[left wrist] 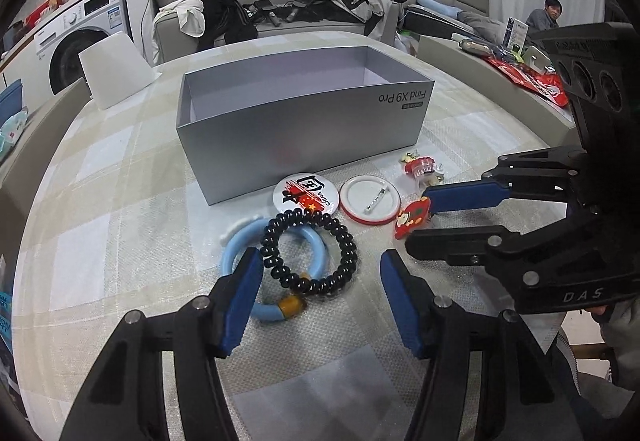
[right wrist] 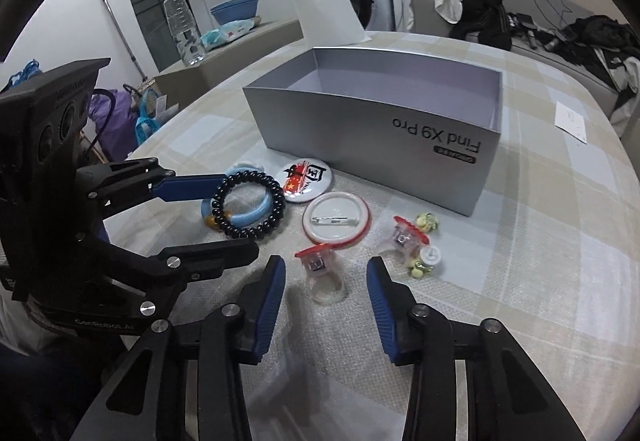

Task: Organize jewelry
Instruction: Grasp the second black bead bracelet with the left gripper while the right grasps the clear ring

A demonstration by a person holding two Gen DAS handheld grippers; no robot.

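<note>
step: start, box empty | jewelry all in front of silver box | your left gripper fingers open, straddling black bead bracelet for pickup | right gripper fingers open around red-topped ring

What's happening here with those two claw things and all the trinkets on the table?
A person holds a gripper in each hand to tidy jewelry into the silver box, which looks empty so far. The left gripper is open around the black bead bracelet lying on a blue bangle. The right gripper is open in front of a red-topped clear ring. Two round badges lie nearby, untouched.
</note>
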